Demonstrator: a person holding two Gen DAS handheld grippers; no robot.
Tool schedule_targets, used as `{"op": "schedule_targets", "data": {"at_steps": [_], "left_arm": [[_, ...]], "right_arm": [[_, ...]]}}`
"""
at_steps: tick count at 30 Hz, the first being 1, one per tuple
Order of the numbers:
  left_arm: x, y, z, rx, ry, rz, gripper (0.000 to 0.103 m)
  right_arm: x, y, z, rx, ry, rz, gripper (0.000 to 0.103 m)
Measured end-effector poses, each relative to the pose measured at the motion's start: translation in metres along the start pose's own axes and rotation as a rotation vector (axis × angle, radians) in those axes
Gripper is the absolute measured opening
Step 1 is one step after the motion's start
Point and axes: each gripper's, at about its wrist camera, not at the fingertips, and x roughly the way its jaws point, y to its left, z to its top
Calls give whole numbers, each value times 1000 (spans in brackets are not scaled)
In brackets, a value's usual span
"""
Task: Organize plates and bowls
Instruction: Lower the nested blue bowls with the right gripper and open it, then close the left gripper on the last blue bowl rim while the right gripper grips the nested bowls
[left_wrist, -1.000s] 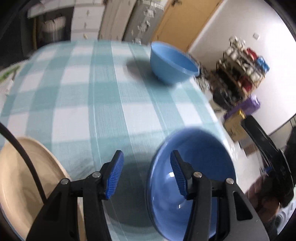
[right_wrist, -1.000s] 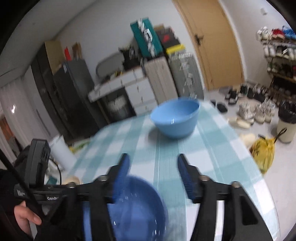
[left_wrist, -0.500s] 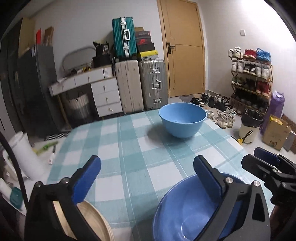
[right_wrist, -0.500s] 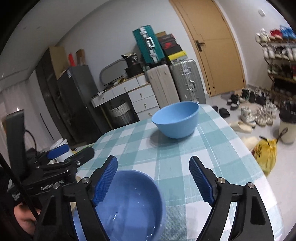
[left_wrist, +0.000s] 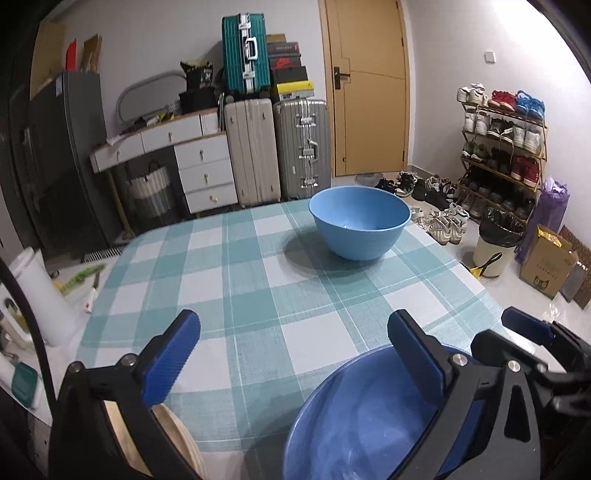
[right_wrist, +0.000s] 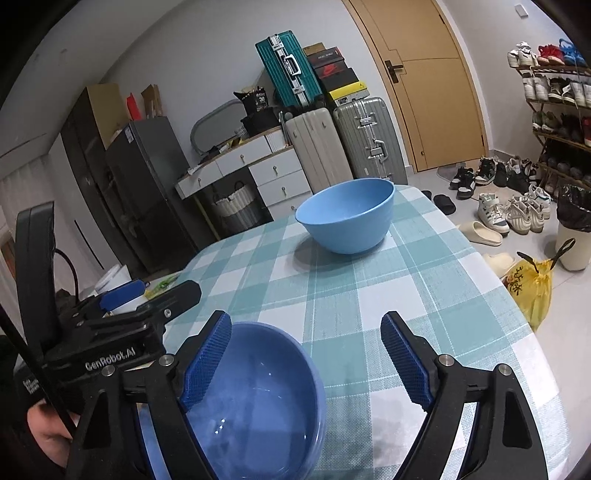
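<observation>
A woven tablecloth (left_wrist: 266, 280) in teal and white checks covered the table, its cloth grain visible across the squares. Toward the far end stood a deep, round light-blue bowl (left_wrist: 360, 221) with a smooth, matte plastic look, upright and well apart from both grippers. At the near edge sat a darker blue bowl (right_wrist: 255, 402), glossy inside with small highlights, wide and shallow-walled. Left of it, a pale cream plate (left_wrist: 177, 443) with a thin round rim showed only partly behind the left tool.

The left gripper (left_wrist: 291, 350) hung with its jaws spread wide, holding nothing; its ribbed blue pads (left_wrist: 171, 356) were apart, the right-hand one over the dark bowl's rim, though contact could not be told. The right gripper (right_wrist: 306, 358) was likewise opened wide and empty, its left cross-hatched pad (right_wrist: 207, 362) above the dark bowl's near-left rim, the other over bare cloth.
</observation>
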Motion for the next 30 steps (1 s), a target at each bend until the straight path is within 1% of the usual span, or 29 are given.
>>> {"op": "schedule_targets", "data": {"at_steps": [3,5,7,10,12,13,15,17,20,21,23,24,27,29,30], "left_arm": [[8,3,3,-23,30,-7,103],[11,6,7,-37,39,-7,103],[10,12,12,-70,32,-14,103],[12,25,18,-152,29,-54,103],[17,32,21,-202,49,-89,103],[21,34,24,-212,66,-106,103],[32,37,39,-204,124,-152,103],[38,44,56,-211,145,-173,102],[46,49,80,-222,152,-159,102],[55,48,90,-211,170,-163,102],[74,44,104,-191,209,-134,102],[85,42,111,-186,234,-133,102],[120,37,126,-190,301,-165,102],[146,34,133,-222,351,-203,102],[160,32,136,-243,371,-188,102]], "right_arm": [[2,-1,5,2,14,-6,85],[3,-4,16,24,22,-1,85],[5,-10,32,57,39,21,85],[14,-19,56,82,59,-9,85],[24,-25,74,92,82,-16,85],[33,-30,85,95,105,-38,85],[45,-38,100,109,127,-62,85],[59,-51,115,137,152,-78,85],[78,-69,134,170,171,-95,85],[84,-73,140,177,178,-99,85],[97,-84,154,194,193,-99,85],[101,-87,159,198,193,-103,85],[114,-98,175,207,193,-115,85],[124,-105,184,206,195,-119,85],[128,-108,187,205,196,-118,85]]}}
